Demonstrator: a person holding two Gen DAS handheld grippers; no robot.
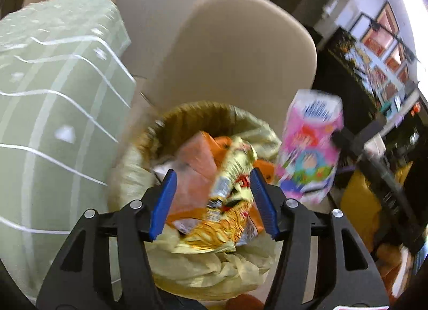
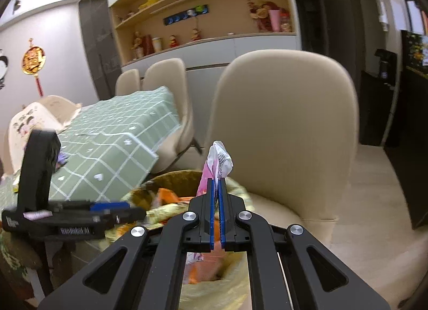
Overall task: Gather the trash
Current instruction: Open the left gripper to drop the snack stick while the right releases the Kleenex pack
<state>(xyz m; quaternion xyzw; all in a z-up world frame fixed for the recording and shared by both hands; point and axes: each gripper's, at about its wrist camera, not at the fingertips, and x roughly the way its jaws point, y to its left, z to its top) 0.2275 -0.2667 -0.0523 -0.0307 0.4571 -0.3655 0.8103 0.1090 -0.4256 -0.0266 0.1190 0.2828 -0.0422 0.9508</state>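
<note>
Both wrappers looked light, crinkly and soft, so pinching a top edge seemed the way to go. The left gripper [image 1: 214, 203] tilted down over the bin [image 1: 187, 112], jaws apart around the yellow wrapper [image 1: 230, 216]. The right gripper [image 2: 216, 203], just beside the bin, was clamped on the pink wrapper [image 1: 310, 144].

My left gripper [image 1: 214, 200] and right gripper [image 2: 217, 211] are black, with open triangular cutouts. Each has ribbed blue pads [image 1: 163, 203] and round silver screws [image 2: 190, 216].
</note>
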